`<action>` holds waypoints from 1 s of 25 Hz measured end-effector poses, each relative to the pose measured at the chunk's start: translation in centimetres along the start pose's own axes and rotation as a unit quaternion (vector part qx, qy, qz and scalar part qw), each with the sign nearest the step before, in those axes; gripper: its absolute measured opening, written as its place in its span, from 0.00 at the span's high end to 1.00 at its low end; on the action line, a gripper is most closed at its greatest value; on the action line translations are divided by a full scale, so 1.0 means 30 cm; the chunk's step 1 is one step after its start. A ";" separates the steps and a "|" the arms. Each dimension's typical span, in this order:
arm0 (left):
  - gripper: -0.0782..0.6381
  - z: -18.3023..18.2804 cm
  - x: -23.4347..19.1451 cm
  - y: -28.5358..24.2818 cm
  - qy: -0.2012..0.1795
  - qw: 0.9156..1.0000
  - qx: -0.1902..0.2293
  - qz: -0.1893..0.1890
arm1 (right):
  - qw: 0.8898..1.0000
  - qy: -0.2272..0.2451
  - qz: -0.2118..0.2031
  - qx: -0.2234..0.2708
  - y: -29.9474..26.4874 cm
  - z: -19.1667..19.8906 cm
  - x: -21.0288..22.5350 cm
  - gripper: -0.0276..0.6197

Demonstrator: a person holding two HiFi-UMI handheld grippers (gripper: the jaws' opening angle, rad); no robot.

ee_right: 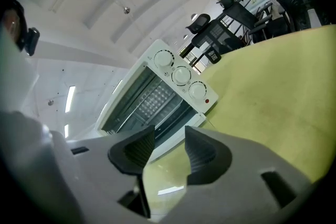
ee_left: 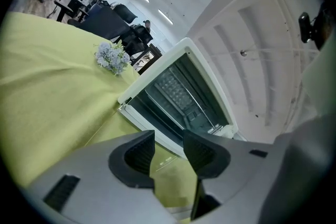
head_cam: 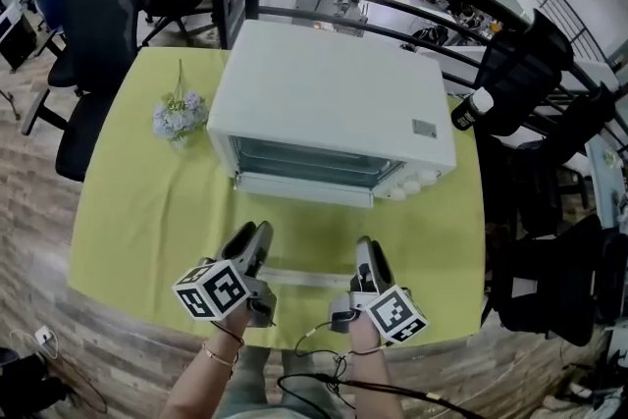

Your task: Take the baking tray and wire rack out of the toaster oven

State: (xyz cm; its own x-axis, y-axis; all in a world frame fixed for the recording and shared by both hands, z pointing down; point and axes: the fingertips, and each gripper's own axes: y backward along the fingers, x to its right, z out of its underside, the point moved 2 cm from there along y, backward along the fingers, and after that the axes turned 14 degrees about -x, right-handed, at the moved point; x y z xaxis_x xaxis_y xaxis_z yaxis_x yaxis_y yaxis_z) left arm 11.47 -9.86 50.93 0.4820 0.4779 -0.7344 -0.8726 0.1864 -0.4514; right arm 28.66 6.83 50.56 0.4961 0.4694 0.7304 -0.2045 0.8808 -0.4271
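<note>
I had the left gripper (head_cam: 253, 238) and the right gripper (head_cam: 367, 250) low over the table (head_cam: 137, 211), in front of the toaster oven (head_cam: 334, 88). Both had their jaws spread with nothing between them. The door (head_cam: 306, 162) looked shut to me. The wire rack (ee_right: 149, 98) showed behind its glass, but I couldn't pick out the baking tray. I was only at the approach, so the next move was to open that door.
</note>
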 end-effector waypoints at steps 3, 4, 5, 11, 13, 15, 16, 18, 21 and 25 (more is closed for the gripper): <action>0.69 -0.023 -0.023 -0.025 0.001 1.000 0.001 0.000 | 1.000 0.005 -0.003 -0.007 -0.045 -0.003 -0.007 0.68; 0.69 -0.033 -0.028 -0.036 -0.002 1.000 0.001 -0.001 | 1.000 0.006 -0.004 -0.010 -0.063 -0.004 -0.009 0.69; 0.69 -0.044 -0.031 -0.049 -0.006 1.000 0.001 -0.002 | 1.000 0.006 -0.004 -0.013 -0.081 -0.004 -0.010 0.68; 0.69 -0.104 -0.041 -0.137 -0.012 1.000 -0.004 -0.003 | 0.999 0.015 -0.007 -0.030 -0.179 -0.018 -0.013 0.69; 0.69 -0.122 -0.047 -0.161 -0.011 1.000 -0.004 -0.003 | 0.999 0.017 -0.002 -0.032 -0.204 -0.026 0.001 0.69; 0.69 -0.139 -0.055 -0.181 -0.007 1.000 -0.003 -0.004 | 0.999 0.013 0.001 -0.031 -0.226 -0.036 0.016 0.69; 0.69 -0.145 -0.059 -0.190 -0.003 1.000 -0.002 -0.004 | 0.999 0.010 -0.003 -0.030 -0.237 -0.044 0.011 0.69; 0.69 -0.152 -0.068 -0.204 0.004 1.000 -0.003 -0.006 | 0.999 0.002 -0.015 -0.029 -0.260 -0.058 -0.002 0.69; 0.69 -0.164 -0.087 -0.229 0.010 1.000 -0.004 -0.010 | 0.999 -0.007 -0.013 -0.037 -0.293 -0.067 0.008 0.69; 0.69 -0.189 -0.108 -0.262 0.012 1.000 -0.001 -0.015 | 0.999 -0.009 -0.009 -0.043 -0.336 -0.082 0.023 0.69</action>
State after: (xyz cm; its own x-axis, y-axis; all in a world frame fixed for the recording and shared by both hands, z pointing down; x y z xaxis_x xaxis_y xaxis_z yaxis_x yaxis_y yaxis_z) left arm 17.20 -17.72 53.97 0.5100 0.4521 -0.7318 -0.8574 0.1988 -0.4747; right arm 33.12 -1.88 54.06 0.4837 0.4553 0.7475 -0.1219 0.8808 -0.4576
